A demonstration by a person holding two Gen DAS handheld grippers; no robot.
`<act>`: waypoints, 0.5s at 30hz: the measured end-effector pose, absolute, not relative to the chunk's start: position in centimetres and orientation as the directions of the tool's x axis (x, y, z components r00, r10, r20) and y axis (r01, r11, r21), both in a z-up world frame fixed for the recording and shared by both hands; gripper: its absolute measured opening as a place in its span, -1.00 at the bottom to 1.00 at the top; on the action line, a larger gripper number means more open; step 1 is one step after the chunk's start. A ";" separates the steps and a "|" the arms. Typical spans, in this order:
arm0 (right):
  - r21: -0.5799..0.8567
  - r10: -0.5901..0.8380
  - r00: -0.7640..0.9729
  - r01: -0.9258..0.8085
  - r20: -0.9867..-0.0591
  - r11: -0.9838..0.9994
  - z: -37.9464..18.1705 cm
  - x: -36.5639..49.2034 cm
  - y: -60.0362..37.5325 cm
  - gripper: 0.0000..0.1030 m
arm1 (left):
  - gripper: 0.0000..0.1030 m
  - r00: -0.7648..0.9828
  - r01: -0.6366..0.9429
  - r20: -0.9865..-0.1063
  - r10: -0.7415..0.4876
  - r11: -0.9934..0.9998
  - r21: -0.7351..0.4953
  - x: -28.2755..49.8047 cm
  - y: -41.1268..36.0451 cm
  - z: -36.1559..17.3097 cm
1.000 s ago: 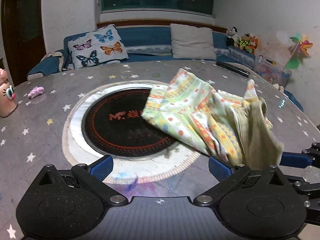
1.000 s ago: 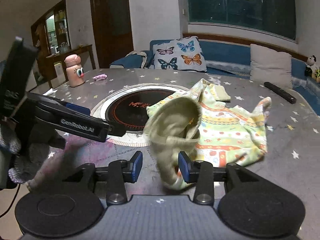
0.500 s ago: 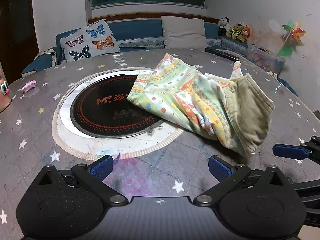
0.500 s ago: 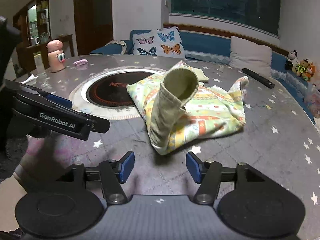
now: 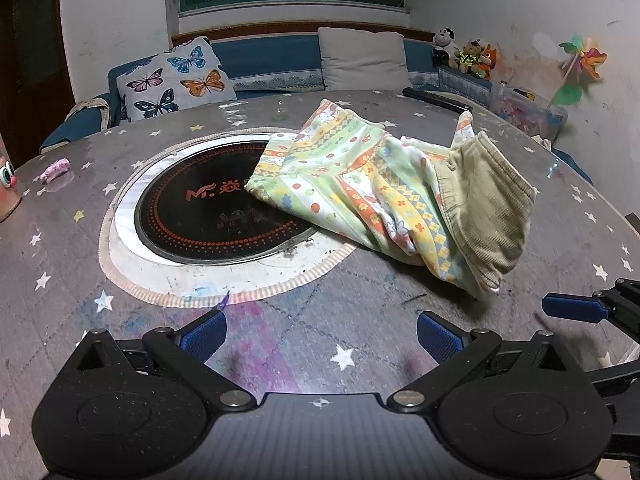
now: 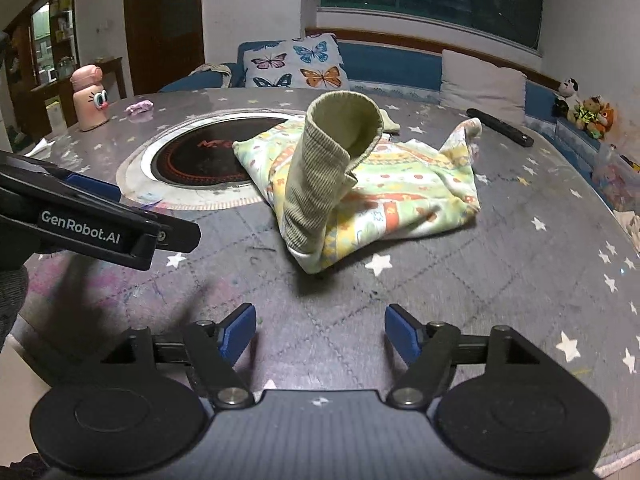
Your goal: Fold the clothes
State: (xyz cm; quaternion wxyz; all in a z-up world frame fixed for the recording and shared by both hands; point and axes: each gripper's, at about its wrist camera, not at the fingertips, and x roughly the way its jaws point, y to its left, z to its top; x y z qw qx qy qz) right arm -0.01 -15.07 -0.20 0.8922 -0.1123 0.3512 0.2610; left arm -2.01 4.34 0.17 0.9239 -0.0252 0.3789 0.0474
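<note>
Now one patterned garment (image 5: 360, 184) lies on the table (image 5: 60, 260), partly over its one round hob (image 5: 208, 216), while two grippers, left (image 5: 320, 334) and right (image 6: 320, 334), hover near the front edge, right jaws just widened, both released and empty.

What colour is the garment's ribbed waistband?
Olive-khaki waistband, unlike the pastel printed garment; clearest in the right wrist view.

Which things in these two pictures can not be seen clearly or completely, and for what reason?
- Garment: its type is unclear in both views; it lies bunched, with the ribbed band standing up over the rest.
- Pink bottle: cut off by the left edge in the left wrist view.
- Right gripper: only one finger shows in the left wrist view, cut off by the right edge.
- Burner: partly covered by the garment.
</note>
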 end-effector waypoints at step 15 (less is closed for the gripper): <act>-0.020 0.368 0.628 -0.522 -0.686 0.853 -0.3 -0.1 -15.3 0.52 | 1.00 0.712 -0.095 -0.699 0.067 0.995 -0.002 -2.3 3.6 0.4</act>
